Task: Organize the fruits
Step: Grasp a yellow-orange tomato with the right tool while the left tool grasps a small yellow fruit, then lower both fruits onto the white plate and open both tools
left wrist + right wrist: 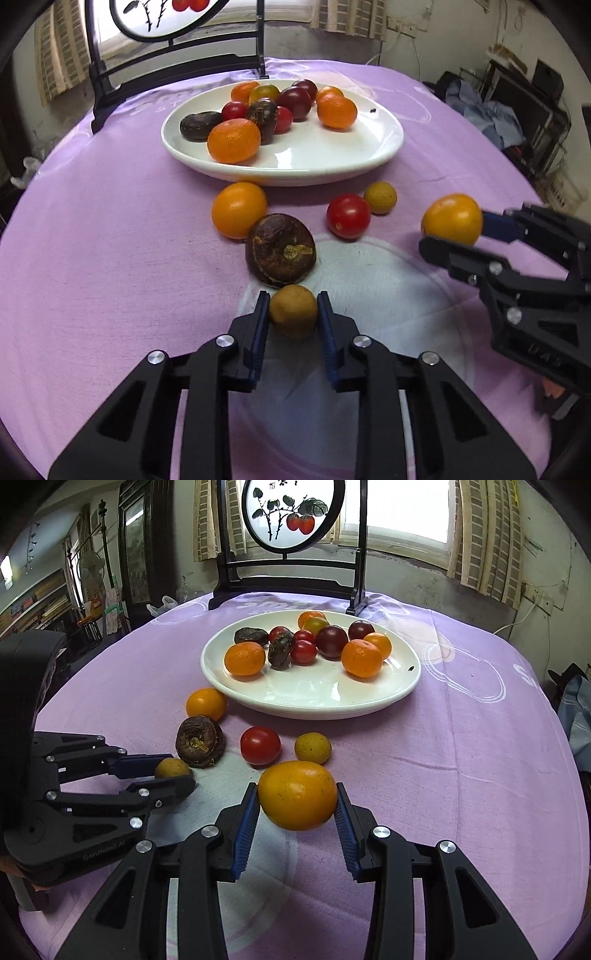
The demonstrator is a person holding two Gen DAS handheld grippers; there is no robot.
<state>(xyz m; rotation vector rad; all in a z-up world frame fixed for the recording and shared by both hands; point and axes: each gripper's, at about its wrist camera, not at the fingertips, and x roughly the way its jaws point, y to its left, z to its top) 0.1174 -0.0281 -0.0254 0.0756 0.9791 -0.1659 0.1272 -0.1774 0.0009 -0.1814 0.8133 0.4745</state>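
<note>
Nearest the left wrist camera, the left hand-held gripper [293, 314] is closed on a small tan round fruit [293, 311], its blue pads pressing the fruit's two sides low over the worktop [92, 258]; this fruit is nearly spherical, so no long axis can be told. Off to its right, the right hand-held gripper [297, 797] clamps a larger yellow-orange fruit [297, 794], a slightly oval one whose long axis runs across from pad to pad. Just beyond the tan fruit lies a dark brown wrinkled fruit [280, 250], its stem scar turned toward the left camera, and touching it on the far-left side is an orange fruit [239, 209]. A red tomato [348, 216] and a small yellow-green fruit [380, 197] sit just beside each other between the two grippers and the white plate [332, 155]. That plate stands farther back and holds a cluster of oranges, red and dark purple tomatoes and two more dark brown fruits, gathered toward its far and left parts. A lilac cloth with pale printed circles covers the worktop. Behind the plate stands a black wooden frame [288, 579] carrying a round painted panel [291, 513] of red fruit on branches, with curtained windows [399, 513] at the back of a cluttered room.
</note>
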